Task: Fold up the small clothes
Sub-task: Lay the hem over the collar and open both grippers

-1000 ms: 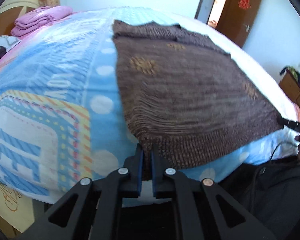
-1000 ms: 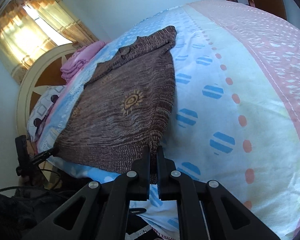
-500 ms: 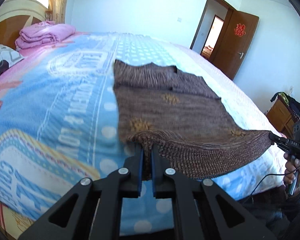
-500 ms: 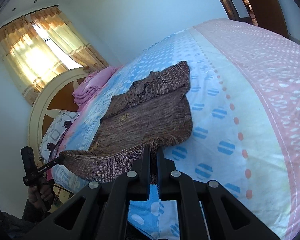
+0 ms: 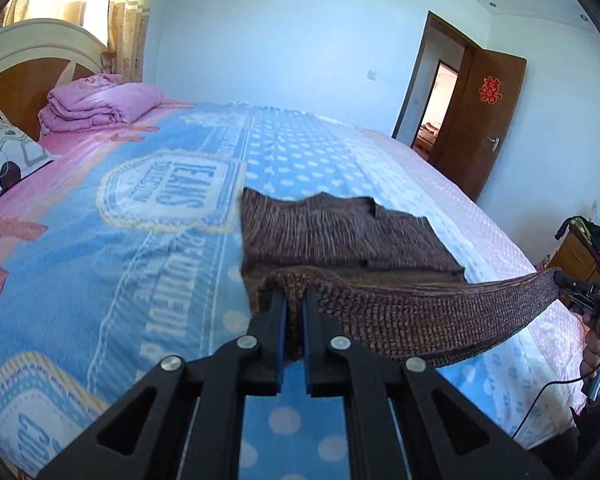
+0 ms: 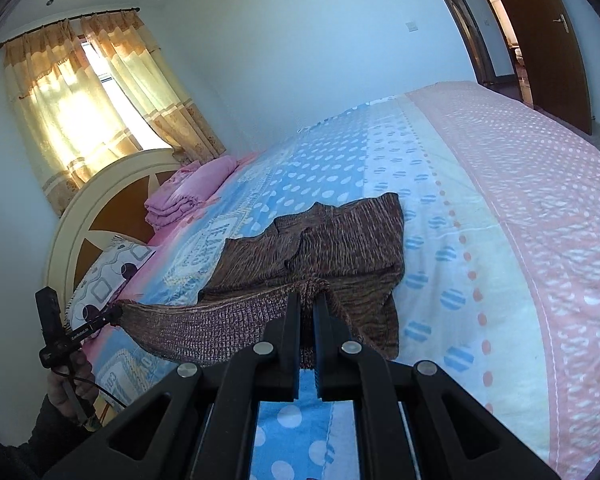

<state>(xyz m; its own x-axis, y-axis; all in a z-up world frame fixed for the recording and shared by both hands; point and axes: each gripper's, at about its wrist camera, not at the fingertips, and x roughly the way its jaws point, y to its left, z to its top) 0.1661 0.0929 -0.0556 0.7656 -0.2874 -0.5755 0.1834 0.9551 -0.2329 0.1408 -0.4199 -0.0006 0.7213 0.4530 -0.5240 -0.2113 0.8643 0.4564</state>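
Note:
A brown knitted sweater [image 5: 340,236] lies on the bed, its far part flat on the blue and pink bedspread [image 5: 140,220]. My left gripper [image 5: 294,300] is shut on one corner of its ribbed hem. My right gripper [image 6: 308,300] is shut on the other hem corner. The hem [image 5: 440,312] hangs stretched between the two grippers, lifted above the bed over the rest of the sweater [image 6: 332,240]. The right gripper also shows at the right edge of the left wrist view [image 5: 560,278], and the left gripper at the left of the right wrist view [image 6: 116,312].
A folded pink blanket [image 5: 100,106] and a patterned pillow [image 5: 8,156] lie by the wooden headboard [image 6: 100,216]. An open brown door [image 5: 484,116] stands beyond the bed's foot. A small wooden cabinet [image 5: 576,256] is at the right.
Both grippers have risen and moved forward over the bed with the hem in them. The sweater's near half has come off the bed and now folds over toward its far half.

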